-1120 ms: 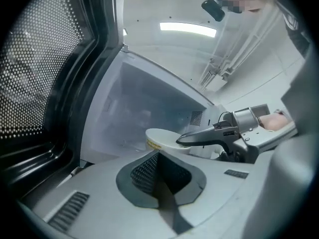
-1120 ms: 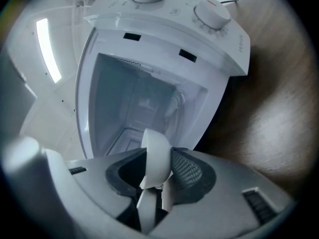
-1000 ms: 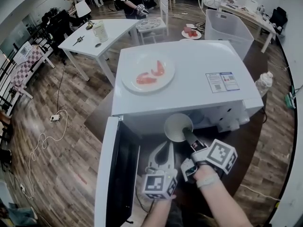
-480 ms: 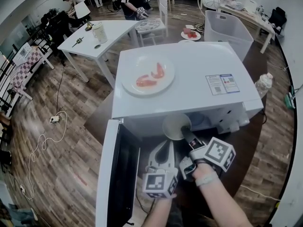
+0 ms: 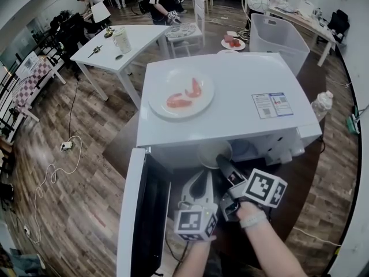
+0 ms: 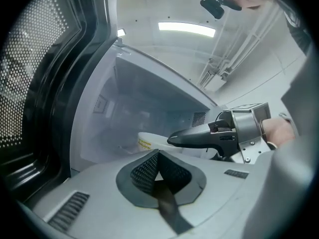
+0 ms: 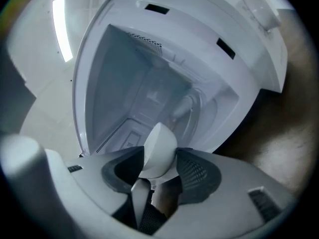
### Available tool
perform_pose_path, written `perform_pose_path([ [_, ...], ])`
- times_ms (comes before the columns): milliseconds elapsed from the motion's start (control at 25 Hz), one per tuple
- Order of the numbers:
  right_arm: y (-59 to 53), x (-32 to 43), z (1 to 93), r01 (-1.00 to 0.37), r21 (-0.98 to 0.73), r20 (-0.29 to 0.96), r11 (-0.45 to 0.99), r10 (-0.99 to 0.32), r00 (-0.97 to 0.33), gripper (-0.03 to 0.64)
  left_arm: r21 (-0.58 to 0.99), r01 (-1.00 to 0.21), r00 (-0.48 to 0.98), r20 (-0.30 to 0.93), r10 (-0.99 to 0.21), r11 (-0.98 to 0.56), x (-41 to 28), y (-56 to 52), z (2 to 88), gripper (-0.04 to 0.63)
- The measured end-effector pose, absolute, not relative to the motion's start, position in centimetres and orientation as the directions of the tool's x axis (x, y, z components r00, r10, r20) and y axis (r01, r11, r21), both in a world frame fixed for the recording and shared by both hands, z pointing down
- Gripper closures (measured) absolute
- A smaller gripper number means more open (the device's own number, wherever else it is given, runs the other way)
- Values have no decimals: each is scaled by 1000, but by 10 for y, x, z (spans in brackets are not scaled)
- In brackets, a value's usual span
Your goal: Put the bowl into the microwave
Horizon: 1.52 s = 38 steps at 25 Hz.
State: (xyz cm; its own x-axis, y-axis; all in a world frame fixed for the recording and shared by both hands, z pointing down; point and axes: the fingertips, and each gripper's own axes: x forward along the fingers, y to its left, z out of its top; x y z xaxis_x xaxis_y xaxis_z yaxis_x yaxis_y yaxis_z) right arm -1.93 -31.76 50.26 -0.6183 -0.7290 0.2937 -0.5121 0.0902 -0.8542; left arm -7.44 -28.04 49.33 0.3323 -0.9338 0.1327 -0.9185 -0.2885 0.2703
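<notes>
Round white bowl (image 7: 159,147) in white microwave (image 5: 242,79), 12 o'clock; my R gripper (image 7: 160,154) jaws opening round its rim; L gripper (image 6: 158,156) closed, empty.

- Left gripper (image 5: 203,176): light grey moulded shell, vent slots behind the jaws.
- Right gripper (image 5: 221,161): dark jaws, bare metal bracket with screws (image 6: 245,159) behind.
- Pads (image 6: 144,172): dark, dimpled.
- Rear cubes (image 5: 195,224): black-and-white square markers.
- Right wrist: pale band (image 5: 253,219).
</notes>
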Motion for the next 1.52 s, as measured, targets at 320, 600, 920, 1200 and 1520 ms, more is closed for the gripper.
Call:
perform_pose_path([
  [320,-309,-30,490,-649,-686,314,329,-671,-672,343,278,-921,318,135,-938,-272,-78,-287,491,583],
  [600,-298,-32,494,-735,-478,393,481,-632,-669,350,287,-923,305,137,-942,-257,-81,-295,491,583],
  [920,-295,-24,491,-792,-326,398,515,-685,-610,484,287,-923,303,140,-943,-255,-82,-297,493,583],
  [1200,-293,-27,488,-802,-275,377,531,-708,-598,609,282,-922,313,140,-939,-265,-80,-298,493,583],
  [1520,-297,-28,490,-807,-283,373,518,-716,-590,609,280,-922,317,143,-938,-269,-81,-302,494,583],
])
